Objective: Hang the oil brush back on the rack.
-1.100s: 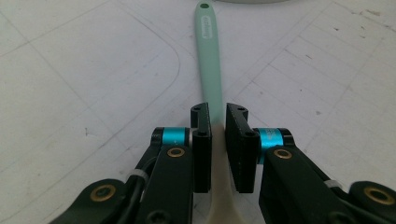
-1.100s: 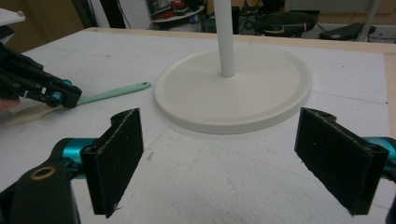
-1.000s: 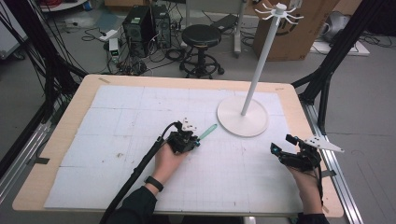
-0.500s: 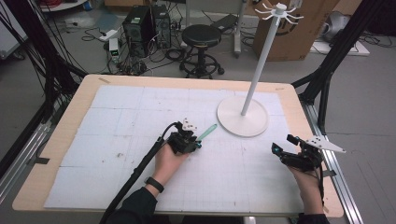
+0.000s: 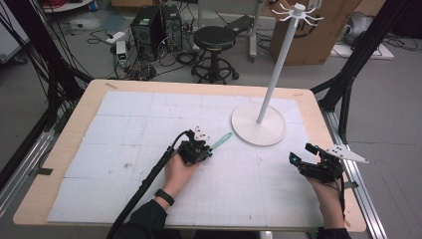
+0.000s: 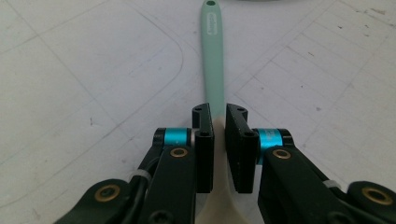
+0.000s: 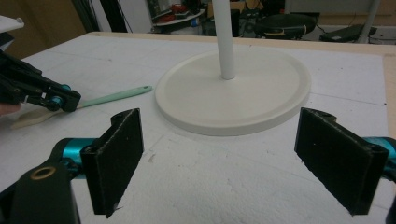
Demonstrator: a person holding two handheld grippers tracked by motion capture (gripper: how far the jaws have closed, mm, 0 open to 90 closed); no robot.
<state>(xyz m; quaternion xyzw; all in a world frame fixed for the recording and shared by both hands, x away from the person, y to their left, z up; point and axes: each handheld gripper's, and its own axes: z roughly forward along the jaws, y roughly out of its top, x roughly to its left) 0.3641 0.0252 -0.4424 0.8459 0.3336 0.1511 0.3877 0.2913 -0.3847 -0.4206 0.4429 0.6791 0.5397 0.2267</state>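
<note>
Spatula [image 6: 213,70] lies flat on the table [image 5: 59,149], near its middle, mint handle pointing at the stand [image 5: 259,124] base toward the far right corner. We see the left gripper [image 6: 219,135] clamped on it where handle meets the cream blade; its jaws have just been closing. Right gripper [image 5: 302,155] sits near the table's right edge, jaws wide apart, holding nothing, well apart from the spatula.

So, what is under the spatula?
The spatula lies on the white gridded mat, green handle flat on it. The left tool is shut on the spatula's neck, so its cream blade and the mat beneath are mostly covered.
</note>
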